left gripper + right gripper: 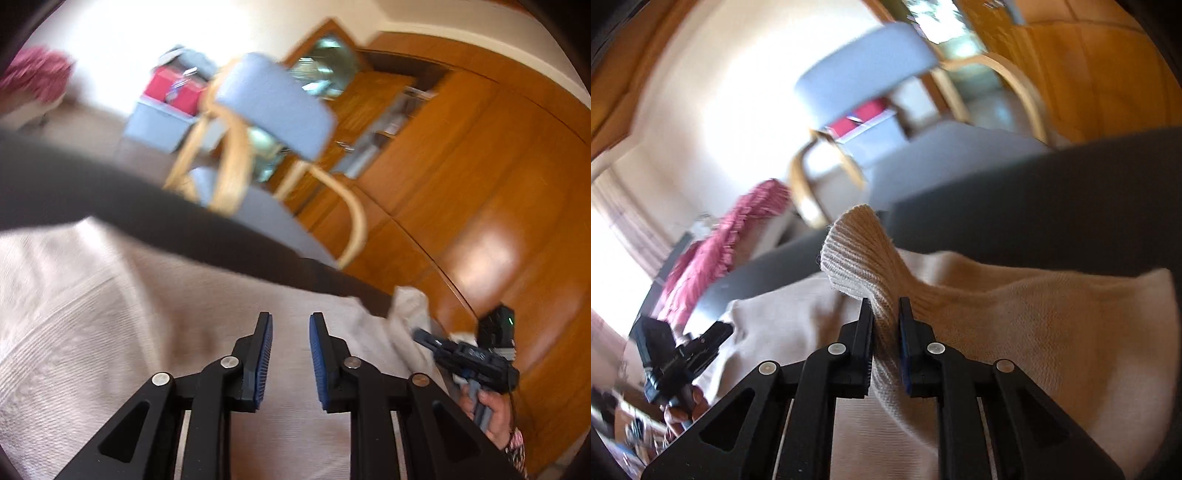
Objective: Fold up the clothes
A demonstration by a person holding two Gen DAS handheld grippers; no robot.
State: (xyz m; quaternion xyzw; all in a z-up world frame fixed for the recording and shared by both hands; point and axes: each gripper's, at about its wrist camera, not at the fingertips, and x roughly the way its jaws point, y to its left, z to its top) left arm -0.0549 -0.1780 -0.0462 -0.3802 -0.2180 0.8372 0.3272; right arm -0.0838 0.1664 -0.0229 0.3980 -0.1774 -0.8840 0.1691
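Left wrist view: left gripper (290,354) hangs parted, nothing between its blue ribbed pads, above a cream knit garment (92,314) spread on a dark table (110,192). Right gripper (428,338) is at the garment's far edge.

Right wrist view: right gripper (886,328) pinches a ribbed cuff (857,251), lifting it off the flat cloth. Likely mid-fold; carrying the soft, limp cuff across needs a steady grip
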